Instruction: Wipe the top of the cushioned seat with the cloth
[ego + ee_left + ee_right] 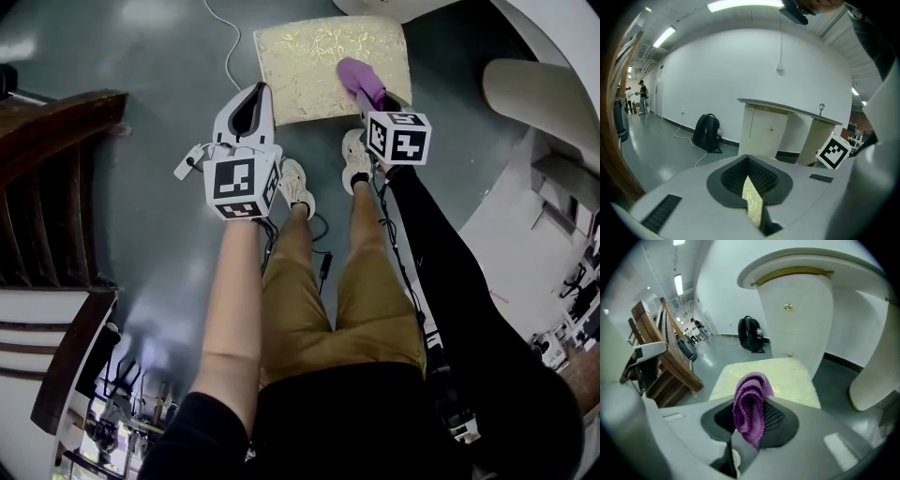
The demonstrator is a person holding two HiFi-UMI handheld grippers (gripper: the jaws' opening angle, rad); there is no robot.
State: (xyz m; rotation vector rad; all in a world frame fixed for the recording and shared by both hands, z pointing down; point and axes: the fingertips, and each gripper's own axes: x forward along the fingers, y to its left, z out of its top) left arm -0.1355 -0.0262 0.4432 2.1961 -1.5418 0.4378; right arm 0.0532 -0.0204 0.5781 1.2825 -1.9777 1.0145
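Observation:
The cushioned seat [319, 61] is a cream pad with a gold pattern, lying low on the floor ahead of my feet. My right gripper [368, 94] is shut on a folded purple knitted cloth [359, 78] that rests on the seat's near right part. In the right gripper view the cloth [750, 406] bulges out between the jaws of that gripper [751, 401], with the seat [792, 376] behind it. My left gripper [249, 111] hangs beside the seat's near left corner, shut and empty. In its own view, the left gripper [749, 161] shows a sliver of seat [753, 202] below its jaws.
Dark wooden furniture [52, 178] stands at the left. A white cable [225, 42] runs over the grey floor by the seat. White curved counters [539, 89] crowd the right. My shoes [296, 185] are just short of the seat. A black backpack [707, 133] leans by a far wall.

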